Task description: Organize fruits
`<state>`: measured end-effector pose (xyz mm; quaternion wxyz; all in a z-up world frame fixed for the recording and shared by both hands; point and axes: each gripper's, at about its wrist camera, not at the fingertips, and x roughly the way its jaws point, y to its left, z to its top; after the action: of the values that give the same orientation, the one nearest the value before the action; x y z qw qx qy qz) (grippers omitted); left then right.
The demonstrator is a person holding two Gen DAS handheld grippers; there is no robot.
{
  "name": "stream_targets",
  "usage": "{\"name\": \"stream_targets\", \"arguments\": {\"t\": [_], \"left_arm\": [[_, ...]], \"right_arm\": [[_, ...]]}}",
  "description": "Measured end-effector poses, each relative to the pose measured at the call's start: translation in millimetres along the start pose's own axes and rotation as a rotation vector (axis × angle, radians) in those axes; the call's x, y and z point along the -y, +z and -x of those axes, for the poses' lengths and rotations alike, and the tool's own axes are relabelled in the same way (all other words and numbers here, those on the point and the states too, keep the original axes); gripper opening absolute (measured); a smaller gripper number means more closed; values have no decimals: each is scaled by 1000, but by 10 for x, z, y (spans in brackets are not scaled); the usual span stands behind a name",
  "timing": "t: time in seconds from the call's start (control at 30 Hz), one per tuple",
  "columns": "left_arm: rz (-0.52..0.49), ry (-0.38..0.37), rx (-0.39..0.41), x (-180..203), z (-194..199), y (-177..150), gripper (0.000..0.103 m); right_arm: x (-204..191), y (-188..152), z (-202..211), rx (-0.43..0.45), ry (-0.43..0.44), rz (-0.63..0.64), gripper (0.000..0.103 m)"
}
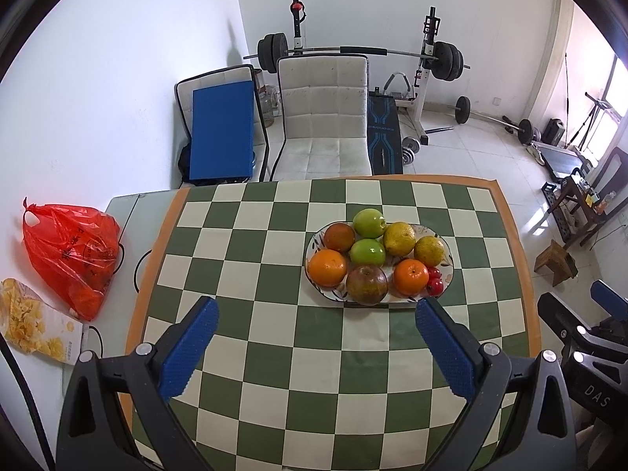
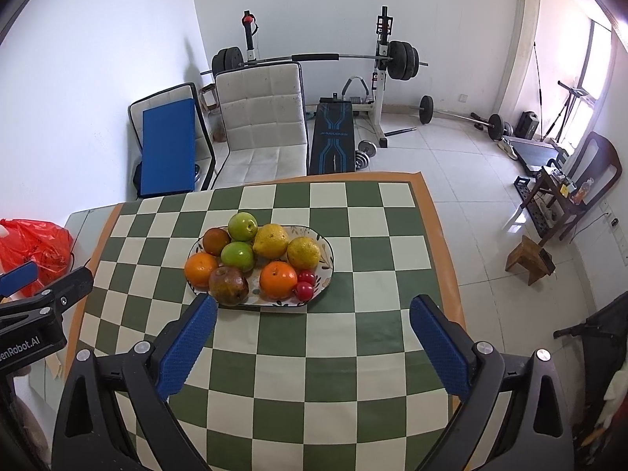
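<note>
Left wrist view showed the left gripper (image 1: 316,314) spread wide, empty, near the plate (image 1: 445,274) of fruit mid-cloth (image 1: 235,243); the right gripper (image 2: 314,312) likewise gaped, bare cloth between, edges perhaps well apart.

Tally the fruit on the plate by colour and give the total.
Green: 2
Yellow: 2
Orange: 2
Brownish-red, large: 2
Small red: 2
Total: 10, all on the plate.
</note>
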<state>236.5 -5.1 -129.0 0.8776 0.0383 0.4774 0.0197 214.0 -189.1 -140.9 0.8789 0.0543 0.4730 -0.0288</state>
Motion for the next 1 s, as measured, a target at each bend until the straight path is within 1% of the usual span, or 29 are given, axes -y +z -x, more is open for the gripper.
{"name": "stream_targets", "arguments": {"t": [0.33, 0.8, 1.0], "left_arm": [[13, 18, 5, -23, 6, -80, 103], [19, 10, 20, 23, 86, -102, 103], [16, 5, 29, 39, 129, -113, 103]], "right_arm": [[-14, 8, 14, 9, 5, 13, 101], [-12, 41, 51, 19, 8, 25, 101], [-25, 70, 99, 22, 23, 27, 101]]}}
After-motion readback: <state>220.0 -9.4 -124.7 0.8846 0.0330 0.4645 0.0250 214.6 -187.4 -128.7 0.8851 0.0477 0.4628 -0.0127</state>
